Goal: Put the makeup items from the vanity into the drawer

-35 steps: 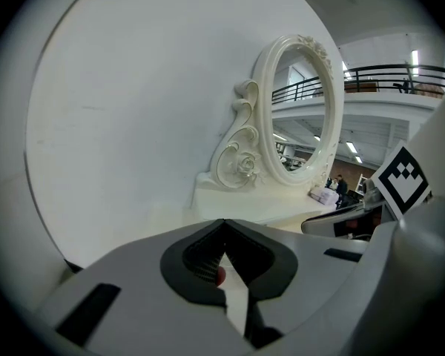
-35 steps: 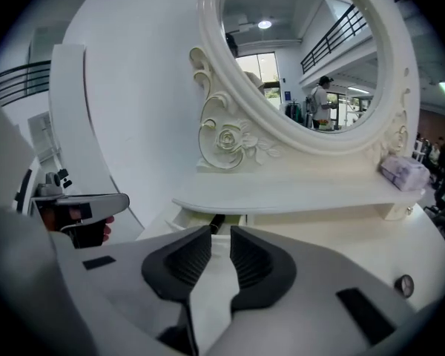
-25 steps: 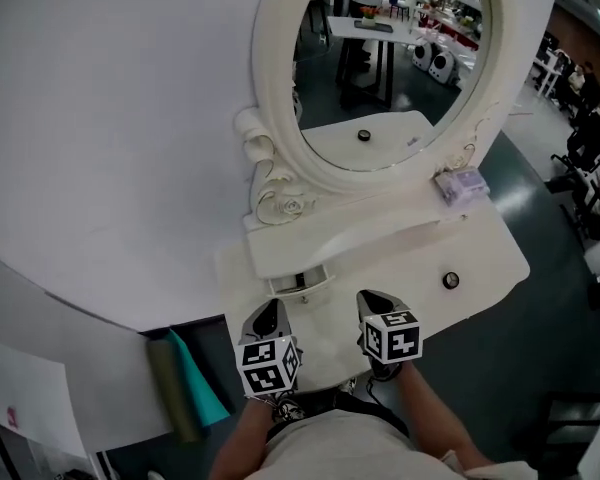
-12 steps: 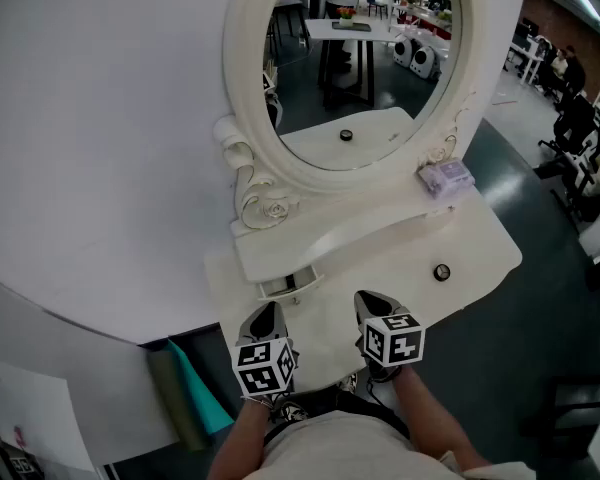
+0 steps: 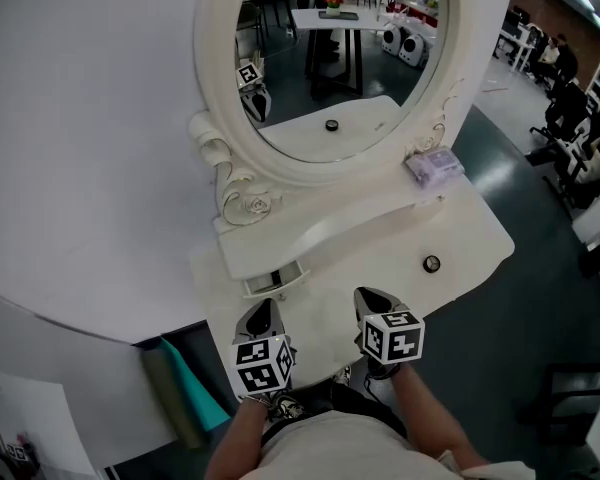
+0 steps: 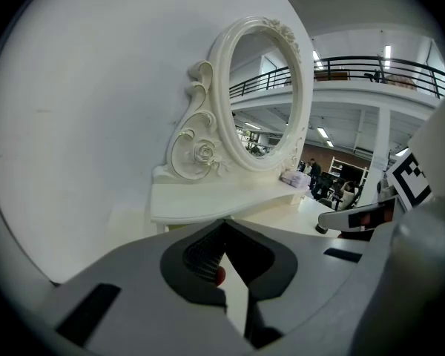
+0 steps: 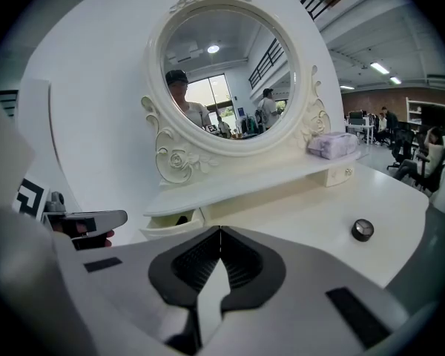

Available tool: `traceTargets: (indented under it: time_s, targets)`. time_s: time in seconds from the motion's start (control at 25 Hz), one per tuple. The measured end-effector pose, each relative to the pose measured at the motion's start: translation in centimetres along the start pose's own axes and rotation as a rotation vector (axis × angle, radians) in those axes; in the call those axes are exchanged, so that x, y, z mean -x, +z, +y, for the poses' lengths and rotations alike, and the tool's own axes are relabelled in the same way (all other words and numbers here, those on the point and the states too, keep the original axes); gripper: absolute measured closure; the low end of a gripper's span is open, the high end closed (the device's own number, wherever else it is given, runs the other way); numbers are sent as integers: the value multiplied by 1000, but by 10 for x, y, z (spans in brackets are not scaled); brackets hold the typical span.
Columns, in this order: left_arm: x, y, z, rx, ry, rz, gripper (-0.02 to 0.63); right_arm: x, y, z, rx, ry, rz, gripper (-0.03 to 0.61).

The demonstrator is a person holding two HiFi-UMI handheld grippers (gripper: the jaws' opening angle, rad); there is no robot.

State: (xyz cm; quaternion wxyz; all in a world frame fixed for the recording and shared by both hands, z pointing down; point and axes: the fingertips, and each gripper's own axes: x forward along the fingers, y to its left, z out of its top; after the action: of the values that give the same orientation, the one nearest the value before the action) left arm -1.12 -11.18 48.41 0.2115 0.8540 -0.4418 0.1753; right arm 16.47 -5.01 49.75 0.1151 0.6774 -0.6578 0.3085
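Surface: white vanity top [image 5: 365,266] bearing a small round black jar [image 5: 432,263].
Left gripper [image 5: 264,308]: closed, empty.
Right gripper [image 5: 374,298]: closed, empty.

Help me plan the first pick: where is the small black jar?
Head view: the small black jar sits on the vanity top's right side, between the lavender pack and the right gripper.

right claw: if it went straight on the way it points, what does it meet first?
Most likely the bare vanity top, short of the raised shelf and right of the small drawer. The right claw is shut and angled down at it; nothing stands between. Depth is uncertain.
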Motion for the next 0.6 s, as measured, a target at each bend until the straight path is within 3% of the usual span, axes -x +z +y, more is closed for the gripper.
traceTargets:
  time_s: [0.6]
  targets:
    - [-67, -27, -103, -87, -178, 117, 609, 34, -32, -125, -140, -218, 19, 558]
